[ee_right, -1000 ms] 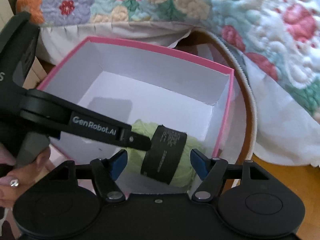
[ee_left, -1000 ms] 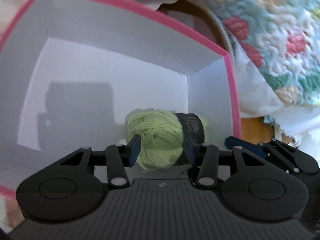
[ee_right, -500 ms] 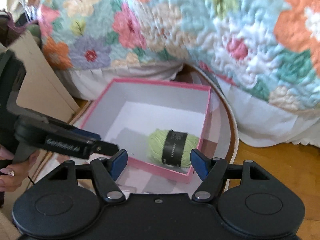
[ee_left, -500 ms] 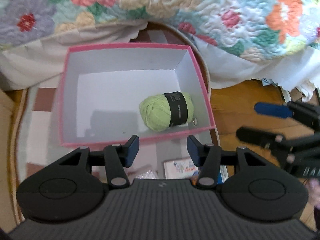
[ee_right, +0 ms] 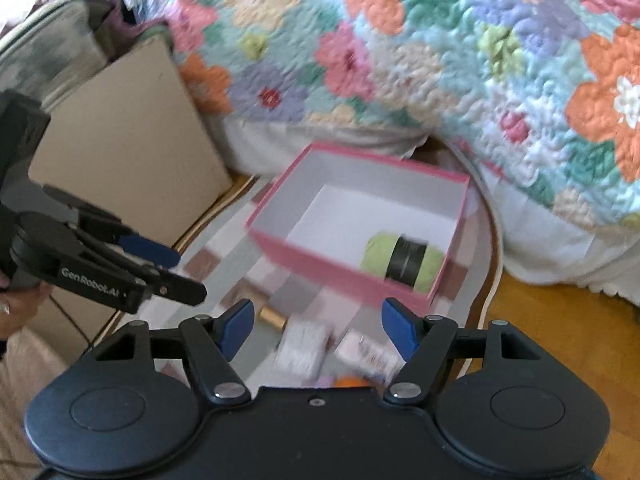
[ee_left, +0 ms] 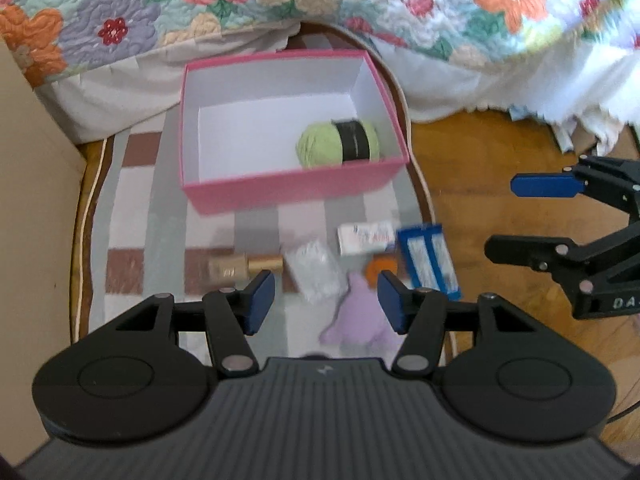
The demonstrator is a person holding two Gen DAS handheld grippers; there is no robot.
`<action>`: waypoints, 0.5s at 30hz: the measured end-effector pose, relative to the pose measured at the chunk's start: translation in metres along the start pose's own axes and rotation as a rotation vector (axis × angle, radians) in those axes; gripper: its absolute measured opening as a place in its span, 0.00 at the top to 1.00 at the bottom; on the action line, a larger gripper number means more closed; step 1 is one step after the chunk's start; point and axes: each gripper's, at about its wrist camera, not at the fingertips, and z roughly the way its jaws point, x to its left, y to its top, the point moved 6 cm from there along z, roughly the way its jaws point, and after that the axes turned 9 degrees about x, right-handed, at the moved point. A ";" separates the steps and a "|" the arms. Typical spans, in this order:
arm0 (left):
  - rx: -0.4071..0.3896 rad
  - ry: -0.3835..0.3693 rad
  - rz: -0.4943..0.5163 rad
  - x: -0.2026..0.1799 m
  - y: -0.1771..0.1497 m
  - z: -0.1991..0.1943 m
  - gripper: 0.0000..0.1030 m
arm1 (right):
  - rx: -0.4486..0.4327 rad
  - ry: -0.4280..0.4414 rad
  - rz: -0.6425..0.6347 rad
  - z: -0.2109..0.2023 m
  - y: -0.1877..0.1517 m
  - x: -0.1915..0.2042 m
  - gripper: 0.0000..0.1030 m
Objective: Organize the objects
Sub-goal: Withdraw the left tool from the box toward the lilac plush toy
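A pink box (ee_left: 288, 192) with a white inside stands on a striped rug; it also shows in the right wrist view (ee_right: 340, 272). A green yarn ball (ee_left: 320, 148) with a black band lies in its right corner, and shows in the right wrist view (ee_right: 432, 266). My left gripper (ee_left: 326, 304) is open and empty, above loose items in front of the box: a gold tube (ee_left: 244, 270), a clear packet (ee_left: 316, 268), a purple soft toy (ee_left: 356, 316), a white card (ee_left: 366, 236), a blue packet (ee_left: 428, 260). My right gripper (ee_right: 318, 330) is open and empty.
A flowered quilt (ee_left: 280, 4) hangs over the bed behind the box. A cardboard panel (ee_right: 128, 148) stands at the left. Wood floor (ee_left: 480, 160) lies right of the rug. The right gripper appears at the right edge of the left wrist view (ee_left: 532, 216).
Both grippers have pulled back and up from the box. The left gripper let go of the yarn ball, which now lies in the box. The loose items came into view.
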 end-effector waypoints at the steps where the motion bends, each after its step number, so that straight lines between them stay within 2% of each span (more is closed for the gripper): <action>1: 0.010 -0.005 0.002 -0.001 -0.007 0.001 0.46 | 0.013 0.007 -0.009 -0.001 -0.007 0.005 0.27; 4: 0.029 -0.036 -0.007 -0.004 -0.022 0.004 0.46 | 0.049 0.025 -0.035 -0.003 -0.028 0.017 0.27; 9: 0.016 -0.074 0.013 -0.009 -0.035 0.017 0.46 | 0.086 0.049 -0.052 -0.004 -0.056 0.029 0.26; 15: 0.031 -0.141 -0.005 -0.013 -0.044 0.064 0.46 | 0.091 0.099 0.007 0.021 -0.086 0.027 0.25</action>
